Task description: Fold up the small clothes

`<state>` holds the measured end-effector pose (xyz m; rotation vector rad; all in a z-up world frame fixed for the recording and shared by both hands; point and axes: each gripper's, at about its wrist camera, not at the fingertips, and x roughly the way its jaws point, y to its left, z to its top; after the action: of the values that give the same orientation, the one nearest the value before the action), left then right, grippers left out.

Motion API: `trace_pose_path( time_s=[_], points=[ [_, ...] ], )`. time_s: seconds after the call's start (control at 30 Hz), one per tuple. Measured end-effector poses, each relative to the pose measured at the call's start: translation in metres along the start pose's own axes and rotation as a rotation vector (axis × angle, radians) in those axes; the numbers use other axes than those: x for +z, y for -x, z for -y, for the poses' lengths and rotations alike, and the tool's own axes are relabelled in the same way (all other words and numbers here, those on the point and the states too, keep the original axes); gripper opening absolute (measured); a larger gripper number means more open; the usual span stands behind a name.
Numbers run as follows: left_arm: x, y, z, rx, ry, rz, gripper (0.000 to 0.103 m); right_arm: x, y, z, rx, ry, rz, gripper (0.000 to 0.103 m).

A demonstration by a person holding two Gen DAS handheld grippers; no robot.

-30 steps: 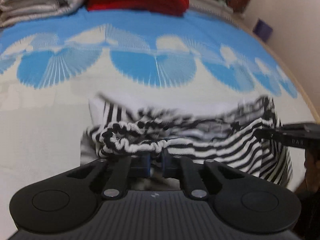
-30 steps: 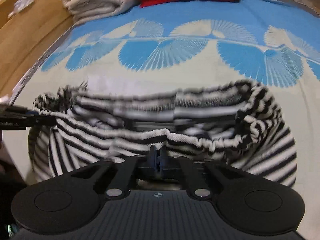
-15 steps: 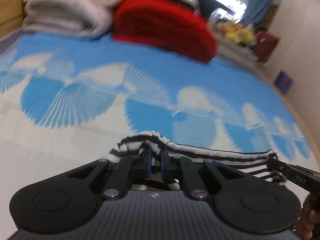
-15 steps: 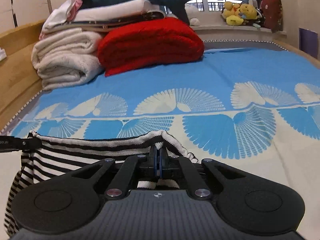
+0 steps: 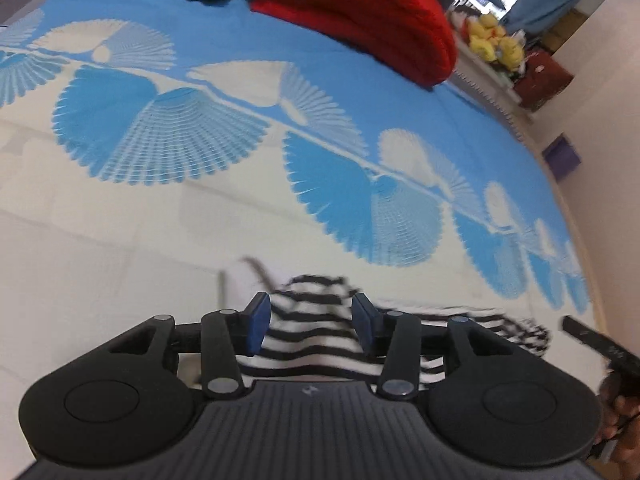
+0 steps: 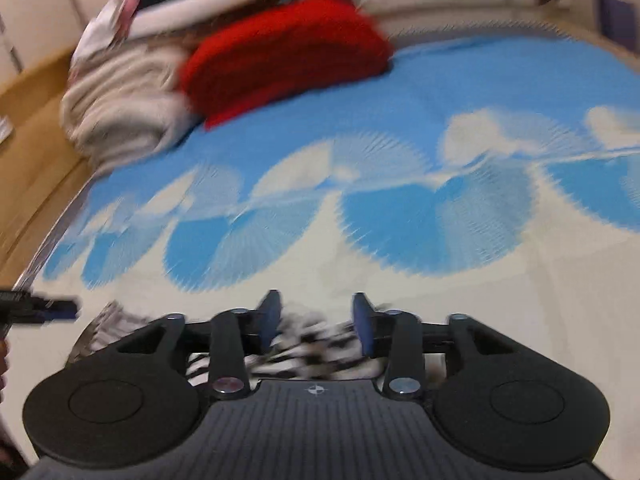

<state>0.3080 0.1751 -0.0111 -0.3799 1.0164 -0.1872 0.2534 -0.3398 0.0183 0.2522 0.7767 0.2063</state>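
Note:
A small black-and-white striped garment (image 5: 316,336) lies on the bed, low in both wrist views and partly hidden behind the gripper bodies. My left gripper (image 5: 310,312) has its jaws opening; the striped cloth lies in the gap but the blue pads (image 5: 258,322) stand apart from it. My right gripper (image 6: 318,316) is opening too, with blurred striped fabric (image 6: 316,340) below and between its pads, not pinched. The right gripper's tip (image 5: 592,338) shows at the right edge of the left view; the left gripper's tip (image 6: 44,306) shows at the left edge of the right view.
The bedspread (image 5: 200,208) is cream near me and blue with fan shapes farther off. A folded red blanket (image 5: 360,20) and cream blankets (image 6: 120,100) are stacked at the head. Yellow plush toys (image 5: 496,40) sit on a sill. A wooden bed frame (image 6: 36,140) runs along the left.
Both grippers went from shut on the striped garment's edge to open, and the cloth has dropped onto the bed. Both views tilted and shifted across the bed.

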Motion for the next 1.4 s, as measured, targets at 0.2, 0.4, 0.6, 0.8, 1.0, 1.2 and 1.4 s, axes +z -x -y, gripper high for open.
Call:
trace_pose_path(
  time_s=[0.2, 0.4, 0.6, 0.8, 1.0, 1.2, 1.4],
  points=[
    [-0.003, -0.014, -0.004, 0.043, -0.020, -0.031, 0.061, -0.012, -0.017, 0.023, -0.076, 0.098, -0.118, 0.056],
    [-0.008, -0.044, 0.003, 0.109, -0.089, -0.073, 0.062, -0.018, -0.046, 0.014, -0.106, 0.161, -0.161, 0.053],
    [-0.003, -0.055, 0.006, 0.111, -0.112, -0.063, 0.020, -0.017, -0.051, 0.008, -0.082, 0.182, -0.168, 0.007],
    [0.012, -0.018, 0.021, 0.027, -0.146, 0.197, 0.014, 0.013, -0.033, 0.016, -0.134, 0.047, 0.065, 0.004],
    [0.003, -0.061, 0.017, 0.207, -0.176, 0.052, 0.015, 0.013, -0.066, 0.007, -0.223, 0.038, 0.011, 0.004],
    [-0.006, -0.068, 0.011, 0.241, -0.152, -0.051, 0.038, -0.008, -0.105, 0.013, -0.310, 0.023, -0.180, 0.007],
    [-0.007, -0.007, 0.010, 0.216, -0.107, -0.060, 0.049, 0.001, -0.050, 0.022, -0.273, -0.078, -0.088, 0.021]
  ],
)
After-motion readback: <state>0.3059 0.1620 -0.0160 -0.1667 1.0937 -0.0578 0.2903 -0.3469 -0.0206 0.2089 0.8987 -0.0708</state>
